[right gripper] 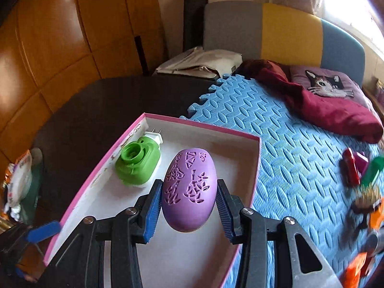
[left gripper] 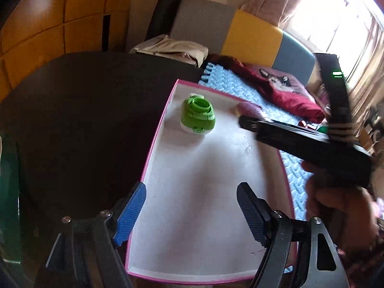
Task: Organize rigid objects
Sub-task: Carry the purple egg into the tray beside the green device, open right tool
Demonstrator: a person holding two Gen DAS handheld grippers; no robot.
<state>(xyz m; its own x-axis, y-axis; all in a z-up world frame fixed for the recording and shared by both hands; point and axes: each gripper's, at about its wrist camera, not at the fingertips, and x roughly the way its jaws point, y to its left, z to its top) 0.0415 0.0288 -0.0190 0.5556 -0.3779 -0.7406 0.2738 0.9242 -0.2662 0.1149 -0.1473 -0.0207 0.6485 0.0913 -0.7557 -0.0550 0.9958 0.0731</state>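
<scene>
Clamping purple egg [right gripper: 189, 192]: right gripper [right gripper: 189, 206]; left gripper [left gripper: 192, 206] apart, empty; no legible writing.

Purple egg [right gripper: 189, 192] with cut-out pattern, green plug-in [right gripper: 138, 164], pink-rimmed white box [right gripper: 201, 125], blue mat [right gripper: 288, 148]

Count of things in view: 1 box, 2 items over or in it, 1 loose heap.

1 pink-edged box [right gripper: 204, 126]; 1 green plug-in device [right gripper: 136, 165] at its 10 o'clock corner; 1 purple egg-shaped piece [right gripper: 189, 192]; 1 blue foam mat [right gripper: 283, 144]; 1 cat cushion [right gripper: 328, 84]; 1 maroon cloth [right gripper: 324, 110]; 1 folded beige cloth [right gripper: 204, 62]; at 3 o'clock 1 heap of small toys [right gripper: 360, 182], too blurred to count.
</scene>
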